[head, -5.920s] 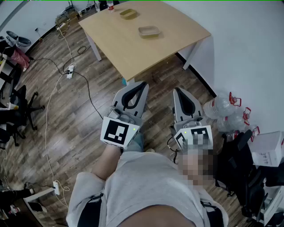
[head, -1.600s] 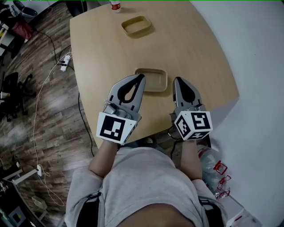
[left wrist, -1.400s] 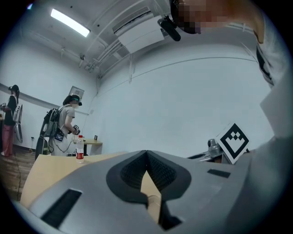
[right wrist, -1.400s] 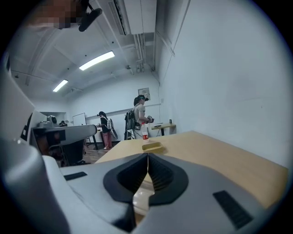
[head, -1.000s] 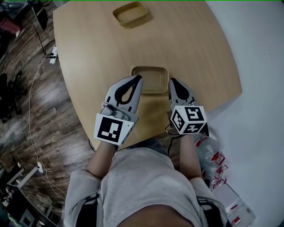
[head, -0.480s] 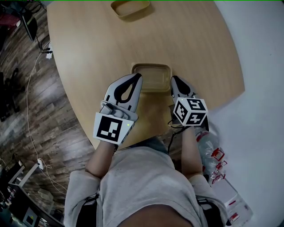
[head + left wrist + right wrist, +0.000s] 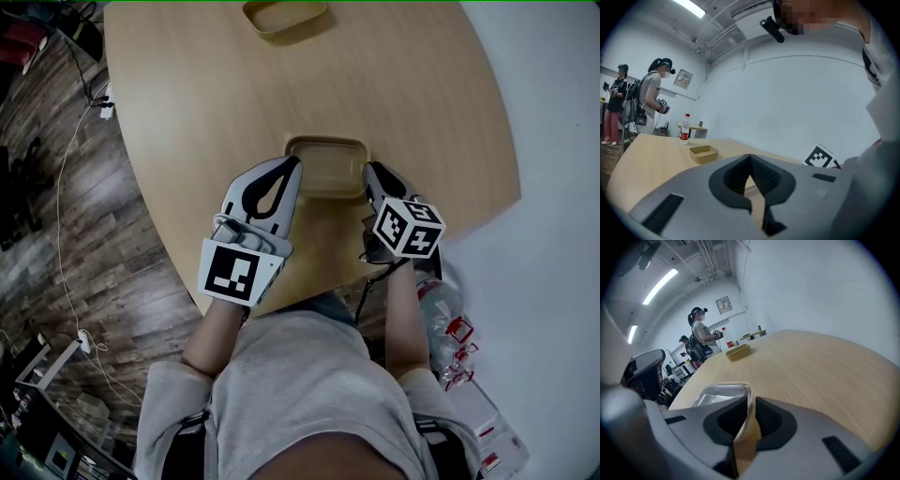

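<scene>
A shallow tan tray with a clear lid (image 7: pixel 326 159) lies on the round wooden table (image 7: pixel 206 103) near its front edge. My right gripper (image 7: pixel 372 171) is at the tray's right side. In the right gripper view the tray's (image 7: pixel 717 392) corner wall stands between the jaws, and the right gripper (image 7: pixel 751 401) is shut on that rim. My left gripper (image 7: pixel 293 165) hovers by the tray's left edge, shut with nothing in it; its jaws meet in the left gripper view, where the left gripper (image 7: pixel 750 161) points over the table.
A second, open tan tray (image 7: pixel 284 17) sits at the table's far side, with a bottle (image 7: pixel 685 129) behind it. Other people (image 7: pixel 651 103) stand beyond the table. Cables (image 7: pixel 66 187) run over the wooden floor at left. Water jugs (image 7: pixel 450 328) stand by the wall at right.
The person has stepped up to the table. My right gripper has tilted and moved onto the near tray's right rim, now holding it. The left gripper stays shut beside the tray.
</scene>
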### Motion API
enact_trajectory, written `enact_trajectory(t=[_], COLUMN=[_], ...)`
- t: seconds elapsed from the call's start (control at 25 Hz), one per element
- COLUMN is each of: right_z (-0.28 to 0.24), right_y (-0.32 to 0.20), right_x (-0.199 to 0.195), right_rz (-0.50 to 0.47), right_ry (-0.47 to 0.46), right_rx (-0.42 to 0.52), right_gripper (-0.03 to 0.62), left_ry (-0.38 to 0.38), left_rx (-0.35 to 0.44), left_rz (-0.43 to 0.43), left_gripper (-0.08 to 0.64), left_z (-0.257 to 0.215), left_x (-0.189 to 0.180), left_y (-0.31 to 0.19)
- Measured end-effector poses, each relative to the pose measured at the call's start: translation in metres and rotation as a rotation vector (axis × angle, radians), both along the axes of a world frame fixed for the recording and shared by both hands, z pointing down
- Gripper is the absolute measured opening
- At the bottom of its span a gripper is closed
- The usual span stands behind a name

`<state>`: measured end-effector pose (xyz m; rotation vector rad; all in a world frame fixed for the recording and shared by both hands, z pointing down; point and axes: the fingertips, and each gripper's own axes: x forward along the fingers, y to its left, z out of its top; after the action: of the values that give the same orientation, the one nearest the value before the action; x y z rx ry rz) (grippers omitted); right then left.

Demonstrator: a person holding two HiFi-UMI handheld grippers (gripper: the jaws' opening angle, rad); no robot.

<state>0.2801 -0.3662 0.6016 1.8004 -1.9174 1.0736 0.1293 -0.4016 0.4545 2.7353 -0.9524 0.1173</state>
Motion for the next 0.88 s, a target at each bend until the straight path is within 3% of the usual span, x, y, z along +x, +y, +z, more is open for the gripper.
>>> enact_trajectory(t=[0.28, 0.6, 0.88], right_z=[-0.013, -0.042, -0.094], right_y=[-0.004, 0.001, 0.037], right_x=[-0.001, -0.004, 0.000], right_rz=[0.014, 0.033, 0.052], right_ry=[0.036, 0.057, 0.083], right_rx=[0.018, 0.126, 0.214], right_gripper=[0.023, 0.023, 0.021], left_ry=[-0.019, -0.039, -0.022], left_rx=[0.002, 0.029, 0.085], left_rz=[-0.019, -0.039, -0.049], left_gripper=[0.015, 0.014, 0.014], left_z=[-0.009, -0.011, -0.046], left_x=[-0.009, -0.019, -0.021], left_y=[0.003, 0.021, 0.059])
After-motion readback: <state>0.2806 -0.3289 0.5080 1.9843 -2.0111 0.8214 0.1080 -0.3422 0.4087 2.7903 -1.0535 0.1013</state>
